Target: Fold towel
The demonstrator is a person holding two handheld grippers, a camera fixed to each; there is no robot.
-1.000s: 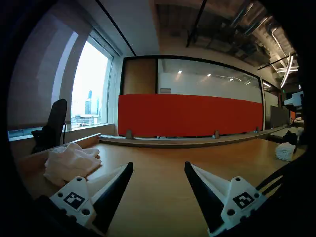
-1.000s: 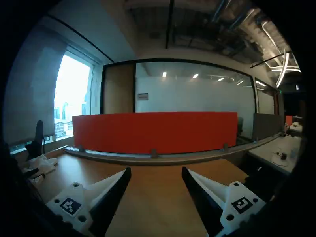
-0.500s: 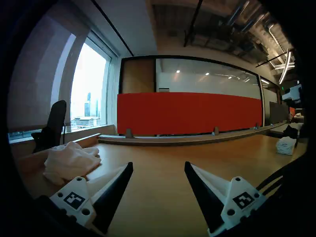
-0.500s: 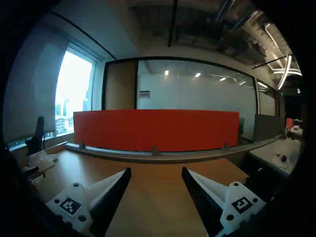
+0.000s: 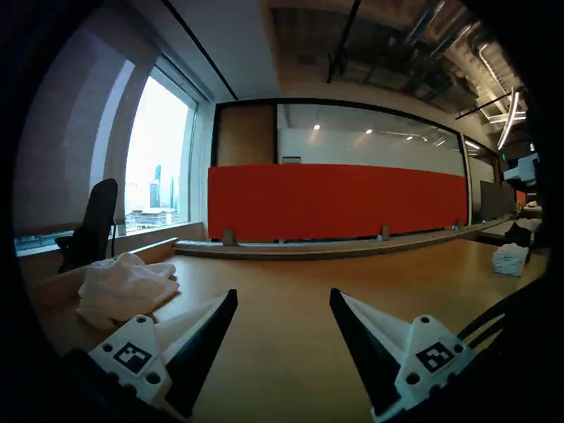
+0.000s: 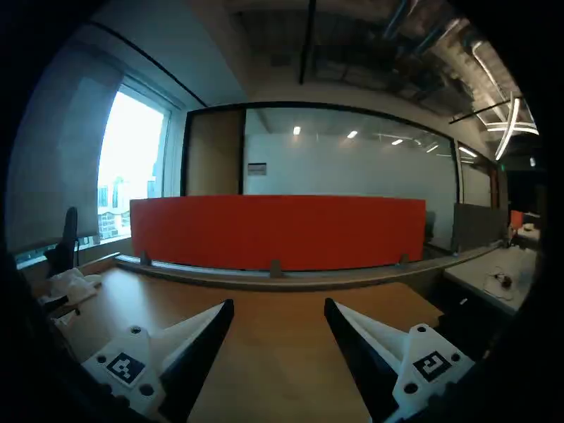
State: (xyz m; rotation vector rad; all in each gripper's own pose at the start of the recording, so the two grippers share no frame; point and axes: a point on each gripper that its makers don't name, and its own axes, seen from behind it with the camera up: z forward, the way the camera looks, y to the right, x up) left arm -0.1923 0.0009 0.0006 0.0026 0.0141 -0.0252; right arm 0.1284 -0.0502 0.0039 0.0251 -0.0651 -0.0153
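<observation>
Loosely crumpled, the towel (image 5: 123,289) lies near the left hand-held gripper (image 5: 282,295).

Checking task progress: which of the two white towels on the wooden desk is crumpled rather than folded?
The loose white cloth towel heaped at the left of the left gripper view; the small white towel at far right is a compact, squared bundle.
</observation>
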